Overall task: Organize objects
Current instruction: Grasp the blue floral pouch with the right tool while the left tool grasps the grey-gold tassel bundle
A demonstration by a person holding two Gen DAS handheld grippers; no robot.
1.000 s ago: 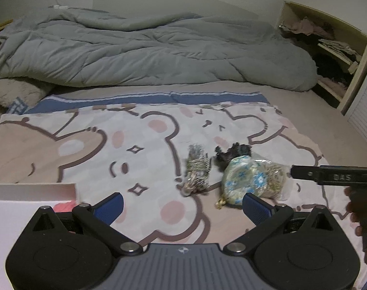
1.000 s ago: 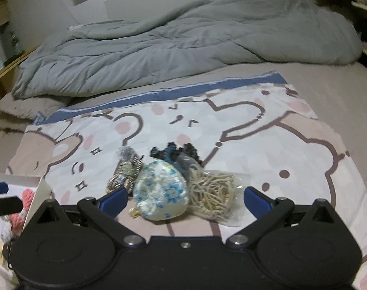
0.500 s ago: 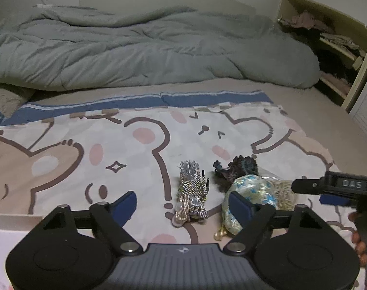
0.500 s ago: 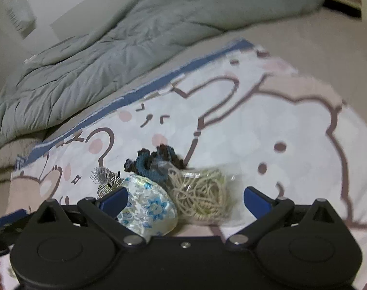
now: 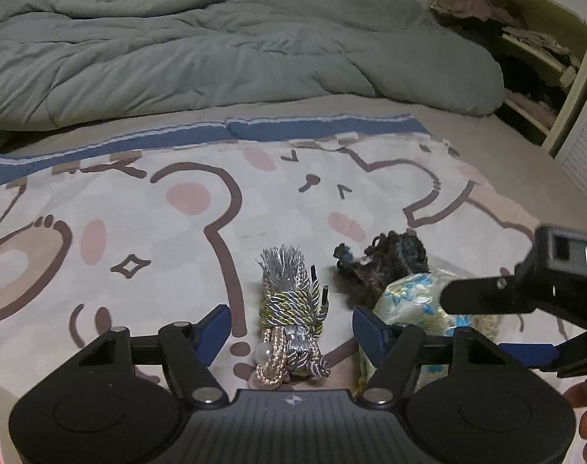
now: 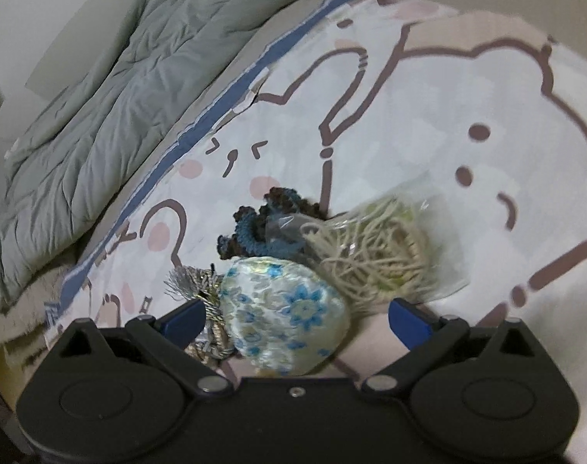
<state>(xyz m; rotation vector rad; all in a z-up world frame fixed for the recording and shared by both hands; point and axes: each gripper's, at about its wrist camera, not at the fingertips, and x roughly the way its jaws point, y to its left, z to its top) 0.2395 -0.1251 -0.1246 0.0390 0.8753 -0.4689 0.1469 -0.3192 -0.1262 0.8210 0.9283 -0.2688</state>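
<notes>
Four small items clustered on the bear-print sheet. Cord bundle (image 5: 291,324): grey, gold and beige twisted cords wound round the middle, grey tassel end fanned toward 12 o'clock, lying lengthwise, at 9 o'clock of the cluster. Floral pouch (image 6: 285,309): pale satin with blue flowers, rounded and full, just at 3 o'clock of the cord bundle, touching it in the right wrist view. Dark crochet piece (image 6: 266,224): brown and teal ruffled yarn, crumpled, at 12 o'clock of the pouch, against it. Clear bag of cream string (image 6: 378,247): loose tangled coil inside a transparent bag, lying flat at 2 o'clock of the pouch, overlapping the crochet piece.
</notes>
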